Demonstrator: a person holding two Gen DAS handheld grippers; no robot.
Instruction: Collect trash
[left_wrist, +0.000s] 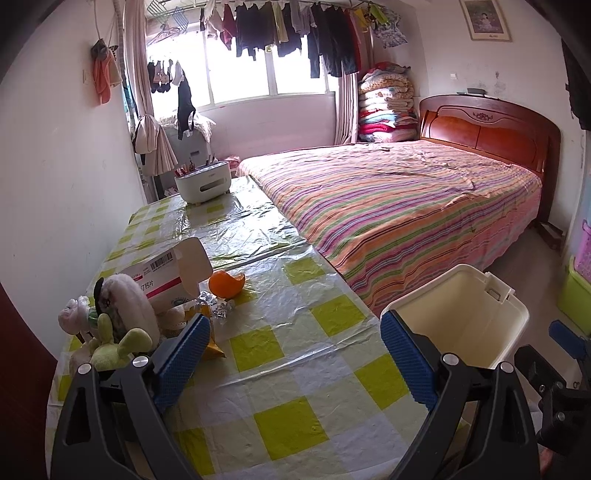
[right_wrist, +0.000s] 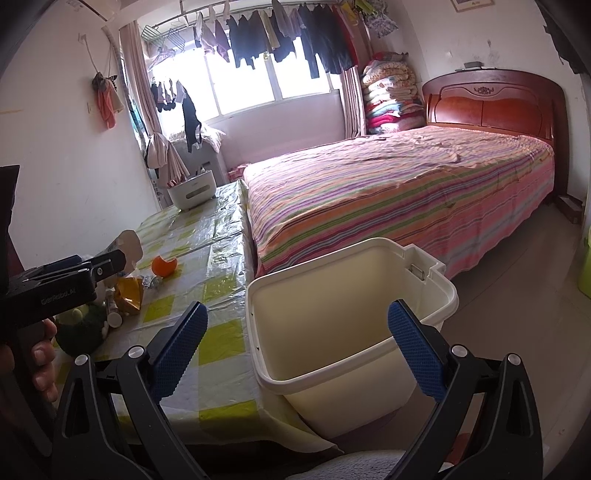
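We held the left claw (left_wrist: 293, 354) over the tabletop (left_wrist: 295, 369), its blue pads spread wide apart with nothing between them. The right claw (right_wrist: 295, 350) hung just as open and empty, above the near rim of the cream bin (right_wrist: 351, 295), which stood on the floor beside the tabletop's edge, between it and the striped bed (right_wrist: 406, 192).

The trash lay in a cluster at the left side of the tabletop: an orange peel (left_wrist: 226, 283), a white and pink carton (left_wrist: 166, 280) with its flap open, a yellow wrapper (right_wrist: 129, 295) and some crumpled clear plastic (left_wrist: 218, 304) beside the peel. In the left wrist view the left pad covered most of the wrapper, so only a yellow corner showed below it. A plush toy (left_wrist: 125, 314) stood in front of the carton and hid its lower half; we could read only part of the print.

In the right wrist view the body of the left claw crossed the carton and blocked most of it, and a hand (right_wrist: 40, 354) showed at the frame edge, cut off. A small white bottle-like thing (right_wrist: 114, 317) near the wrapper was too small to make out. A white caddy (left_wrist: 202, 182) sat at the far end.
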